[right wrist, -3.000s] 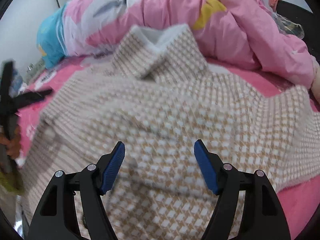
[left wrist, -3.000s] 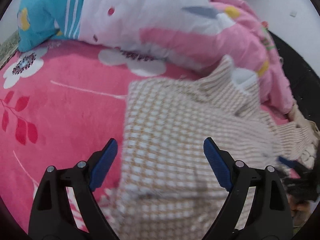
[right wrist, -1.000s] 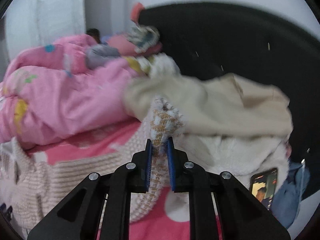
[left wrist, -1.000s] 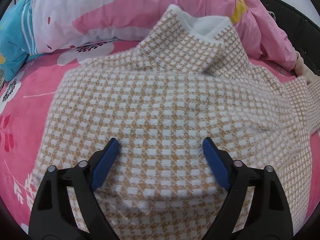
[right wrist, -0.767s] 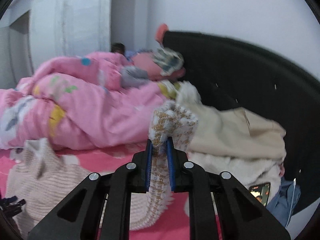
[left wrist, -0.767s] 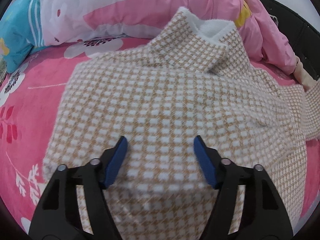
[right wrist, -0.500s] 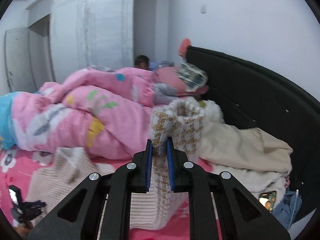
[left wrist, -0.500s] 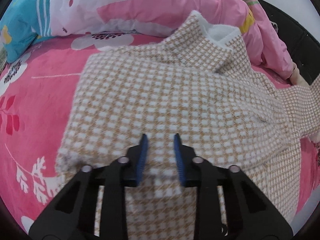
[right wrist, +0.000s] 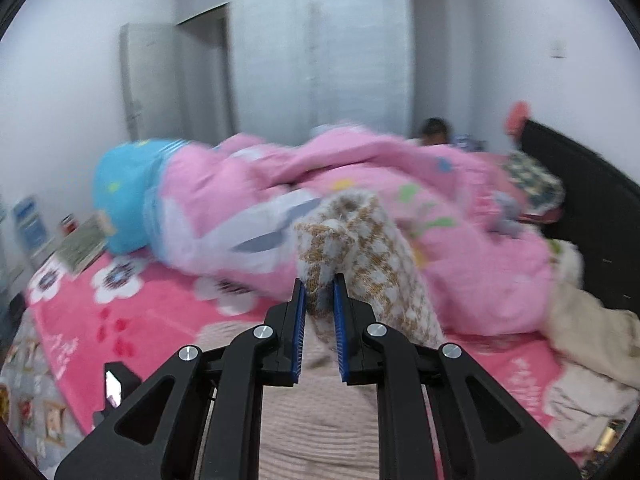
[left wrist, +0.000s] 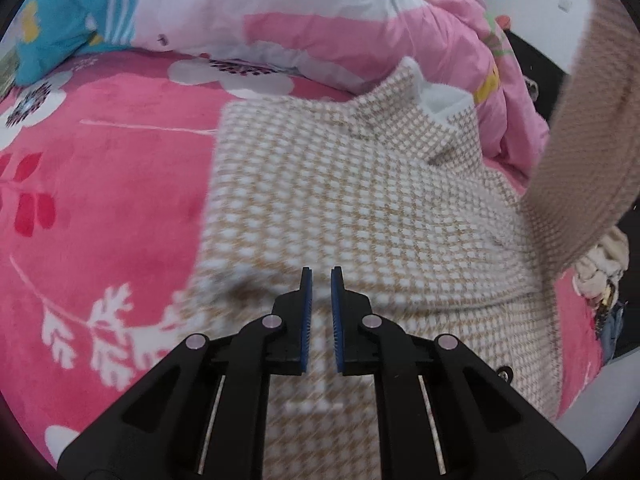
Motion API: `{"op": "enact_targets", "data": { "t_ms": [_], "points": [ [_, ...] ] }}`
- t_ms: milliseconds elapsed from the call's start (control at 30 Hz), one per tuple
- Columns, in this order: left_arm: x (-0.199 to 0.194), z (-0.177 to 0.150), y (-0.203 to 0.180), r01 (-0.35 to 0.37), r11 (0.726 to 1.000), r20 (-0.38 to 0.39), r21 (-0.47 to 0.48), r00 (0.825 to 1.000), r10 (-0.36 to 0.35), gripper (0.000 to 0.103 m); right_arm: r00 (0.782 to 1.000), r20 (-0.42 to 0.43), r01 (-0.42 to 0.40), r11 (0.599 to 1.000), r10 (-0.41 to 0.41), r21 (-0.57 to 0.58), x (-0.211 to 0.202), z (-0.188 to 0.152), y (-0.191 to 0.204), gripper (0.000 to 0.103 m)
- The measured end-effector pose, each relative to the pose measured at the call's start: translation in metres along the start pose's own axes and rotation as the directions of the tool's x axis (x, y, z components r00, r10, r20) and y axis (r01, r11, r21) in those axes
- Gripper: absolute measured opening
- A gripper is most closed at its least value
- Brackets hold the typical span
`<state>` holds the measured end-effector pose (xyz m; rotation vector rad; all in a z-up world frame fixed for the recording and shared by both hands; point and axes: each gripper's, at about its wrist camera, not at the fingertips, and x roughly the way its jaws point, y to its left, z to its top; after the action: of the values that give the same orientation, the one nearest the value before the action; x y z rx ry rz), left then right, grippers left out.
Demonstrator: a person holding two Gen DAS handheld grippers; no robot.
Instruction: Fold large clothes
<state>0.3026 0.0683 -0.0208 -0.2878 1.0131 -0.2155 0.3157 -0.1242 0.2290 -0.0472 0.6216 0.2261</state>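
Note:
A beige-and-white checked sweater (left wrist: 360,200) lies flat on the pink bedspread (left wrist: 100,180), collar toward the quilt. My left gripper (left wrist: 321,280) is shut on a pinched fold of the sweater near its lower left part, and the cloth puckers at the tips. My right gripper (right wrist: 320,288) is shut on the sweater's cuff (right wrist: 352,232) and holds it up in the air above the bed. In the left wrist view the lifted sleeve (left wrist: 580,152) rises along the right side as a blurred band. The right wrist view is blurred by motion.
A pink flowered quilt (left wrist: 360,20) and a blue pillow (left wrist: 52,20) are bunched along the far side of the bed. A black headboard (right wrist: 580,184) stands at the right with a pile of cream clothes (right wrist: 592,344) before it. White wardrobes (right wrist: 320,60) line the far wall.
My left jaws went from wide open to shut on the sweater's cloth and shifted left. My right gripper swung up and away from the headboard with the cuff, drawing the sleeve into the left view.

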Motion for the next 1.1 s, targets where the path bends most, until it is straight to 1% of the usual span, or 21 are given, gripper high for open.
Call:
{"op": "enact_targets", "data": {
  "t_ms": [67, 133, 167, 200, 233, 267, 333, 367, 400, 433, 533, 600, 633, 667, 767, 867, 933, 1000, 1033, 1067, 1100],
  "points": [
    [-0.013, -0.005, 0.017, 0.013, 0.999, 0.01, -0.035, 1.0, -0.013, 0.009, 0.997, -0.049, -0.057, 0.998, 0.055, -0.022, 0.031, -0.014, 0.033, 0.014],
    [-0.025, -0.011, 0.032, 0.022, 0.998, 0.017, -0.063, 1.0, -0.021, 0.009, 0.985, -0.127, -0.119, 0.992, 0.115, -0.028, 0.067, -0.034, 0.06, 0.017],
    [-0.029, -0.014, 0.039, 0.02, 0.997, 0.021, -0.073, 1.0, -0.018, 0.009, 0.965, -0.199, -0.174, 0.985, 0.169, -0.012, 0.094, -0.051, 0.076, 0.018],
    [-0.032, -0.016, 0.043, 0.018, 0.997, 0.022, -0.077, 1.0, -0.017, 0.009, 0.94, -0.261, -0.224, 0.975, 0.218, 0.01, 0.113, -0.063, 0.086, 0.023],
    [-0.037, -0.019, 0.049, 0.02, 0.996, 0.021, -0.084, 1.0, -0.019, 0.009, 0.904, -0.326, -0.278, 0.96, 0.277, 0.046, 0.132, -0.077, 0.094, 0.034],
    [-0.04, -0.02, 0.053, 0.023, 0.996, 0.021, -0.087, 1.0, -0.021, 0.009, 0.86, -0.39, -0.319, 0.943, 0.33, 0.094, 0.153, -0.094, 0.1, 0.04],
    [-0.047, -0.022, 0.06, 0.033, 0.995, 0.031, -0.091, 0.999, -0.03, 0.009, 0.82, -0.429, -0.345, 0.925, 0.379, 0.158, 0.169, -0.112, 0.098, 0.041],
    [-0.048, -0.021, 0.061, 0.037, 0.995, 0.035, -0.091, 0.999, -0.034, 0.009, 0.815, -0.424, -0.352, 0.919, 0.394, 0.177, 0.169, -0.114, 0.091, 0.044],
    [-0.05, -0.019, 0.062, 0.041, 0.995, 0.039, -0.09, 0.999, -0.038, 0.01, 0.817, -0.41, -0.355, 0.914, 0.405, 0.196, 0.165, -0.117, 0.081, 0.047],
    [-0.051, -0.015, 0.061, 0.06, 0.994, 0.046, -0.092, 0.997, -0.056, 0.011, 0.825, -0.388, -0.353, 0.911, 0.411, 0.214, 0.159, -0.117, 0.068, 0.052],
    [-0.047, -0.001, 0.056, 0.111, 0.988, 0.067, -0.105, 0.992, -0.104, 0.02, 0.867, -0.316, -0.317, 0.915, 0.386, 0.248, 0.136, -0.115, 0.012, 0.055],
    [-0.04, 0.009, 0.048, 0.125, 0.986, 0.077, -0.107, 0.99, -0.118, 0.027, 0.901, -0.294, -0.242, 0.933, 0.318, 0.268, 0.119, -0.124, -0.042, 0.055],
    [-0.034, 0.015, 0.043, 0.12, 0.987, 0.076, -0.107, 0.991, -0.113, 0.032, 0.915, -0.293, -0.195, 0.939, 0.278, 0.282, 0.113, -0.131, -0.068, 0.055],
    [-0.026, 0.022, 0.04, 0.113, 0.988, 0.068, -0.106, 0.992, -0.106, 0.034, 0.923, -0.295, -0.155, 0.941, 0.246, 0.3, 0.11, -0.139, -0.093, 0.055],
    [0.009, 0.043, 0.03, 0.091, 0.99, 0.003, -0.109, 0.996, -0.091, 0.035, 0.933, -0.309, -0.06, 0.926, 0.185, 0.373, 0.101, -0.165, -0.16, 0.055],
    [0.04, 0.06, 0.024, 0.055, 0.994, -0.063, -0.094, 0.996, -0.061, 0.035, 0.936, -0.322, 0.008, 0.906, 0.142, 0.424, 0.098, -0.194, -0.213, 0.055],
    [0.06, 0.07, 0.023, -0.009, 0.996, -0.099, -0.087, 0.995, 0.001, 0.035, 0.936, -0.329, 0.032, 0.898, 0.127, 0.438, 0.102, -0.207, -0.228, 0.055],
    [0.068, 0.076, 0.021, -0.031, 0.996, -0.107, -0.08, 0.994, 0.022, 0.035, 0.935, -0.334, 0.045, 0.894, 0.12, 0.446, 0.103, -0.218, -0.244, 0.055],
    [0.069, 0.078, 0.019, -0.041, 0.997, -0.107, -0.073, 0.994, 0.033, 0.033, 0.935, -0.335, 0.048, 0.893, 0.117, 0.446, 0.105, -0.221, -0.248, 0.055],
    [0.068, 0.078, 0.017, -0.048, 0.997, -0.099, -0.061, 0.994, 0.042, 0.028, 0.935, -0.335, 0.052, 0.893, 0.113, 0.448, 0.105, -0.226, -0.255, 0.055],
    [0.067, 0.079, 0.015, -0.057, 0.997, -0.091, -0.042, 0.994, 0.053, 0.016, 0.936, -0.335, 0.053, 0.891, 0.113, 0.45, 0.107, -0.229, -0.258, 0.055]
  ]
}}
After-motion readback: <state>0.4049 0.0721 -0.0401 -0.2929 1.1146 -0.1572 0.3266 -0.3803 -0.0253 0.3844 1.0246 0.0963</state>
